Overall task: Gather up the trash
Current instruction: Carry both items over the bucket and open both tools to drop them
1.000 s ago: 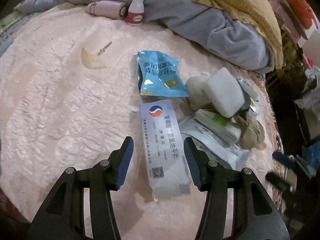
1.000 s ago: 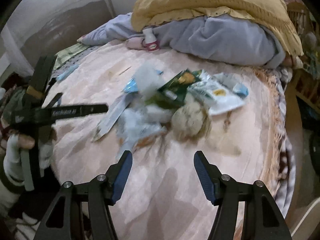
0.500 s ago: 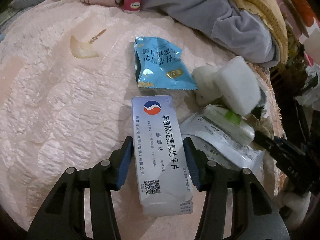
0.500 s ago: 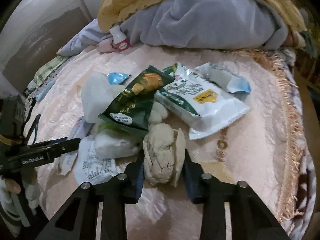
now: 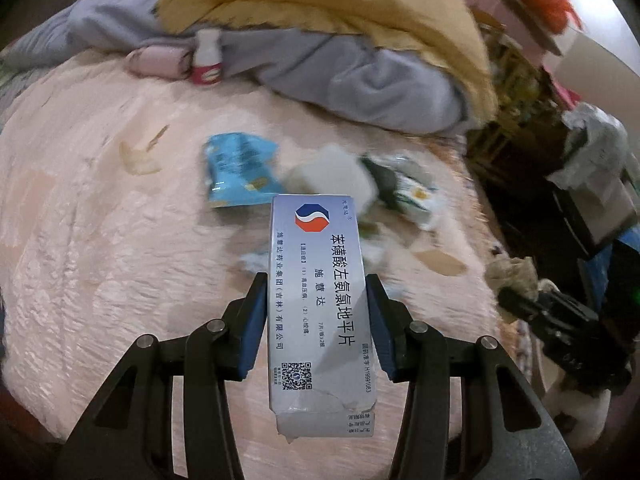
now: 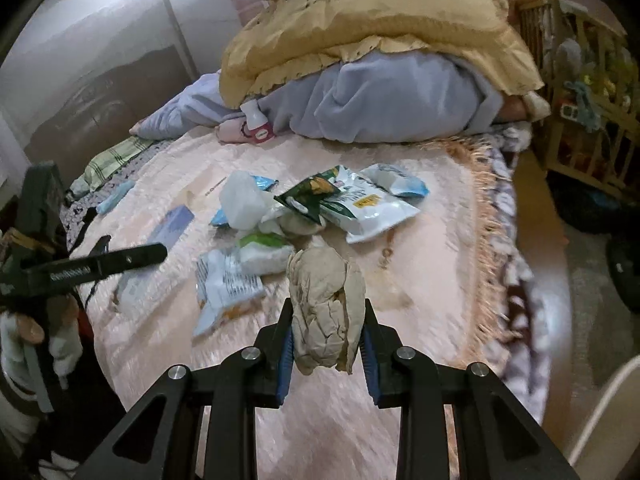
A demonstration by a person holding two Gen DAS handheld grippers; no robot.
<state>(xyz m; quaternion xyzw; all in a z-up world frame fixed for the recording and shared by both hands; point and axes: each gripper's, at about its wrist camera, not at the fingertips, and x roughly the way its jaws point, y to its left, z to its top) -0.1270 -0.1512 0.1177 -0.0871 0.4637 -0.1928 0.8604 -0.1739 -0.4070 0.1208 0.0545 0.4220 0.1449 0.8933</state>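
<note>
My left gripper [image 5: 315,278] is shut on a long grey-white medicine box [image 5: 320,320] and holds it above the pink bedspread [image 5: 100,240]. In the right wrist view my right gripper [image 6: 326,306] is shut on a crumpled beige paper wad [image 6: 324,280], also raised off the bed. Behind them lies a trash pile: a blue wrapper [image 5: 240,172], a white foam block [image 5: 340,172], a dark green snack bag [image 6: 312,196], a white-green packet [image 6: 372,204] and a clear printed packet [image 6: 228,284]. The left wrist view shows the right gripper [image 5: 516,300] with its wad at the bed's right edge.
A small white bottle [image 5: 206,60] and a pink roll [image 5: 160,62] lean against a grey blanket [image 6: 380,96] under a yellow quilt [image 6: 380,12]. The bedspread's fringed edge [image 6: 488,240] runs on the right, with a wooden crib [image 6: 580,100] beyond. A yellowish scrap [image 5: 138,158] lies far left.
The left gripper closed on the medicine box and lifted it off the bed. The right gripper moved in, shut on the paper wad and pulled it back from the pile.
</note>
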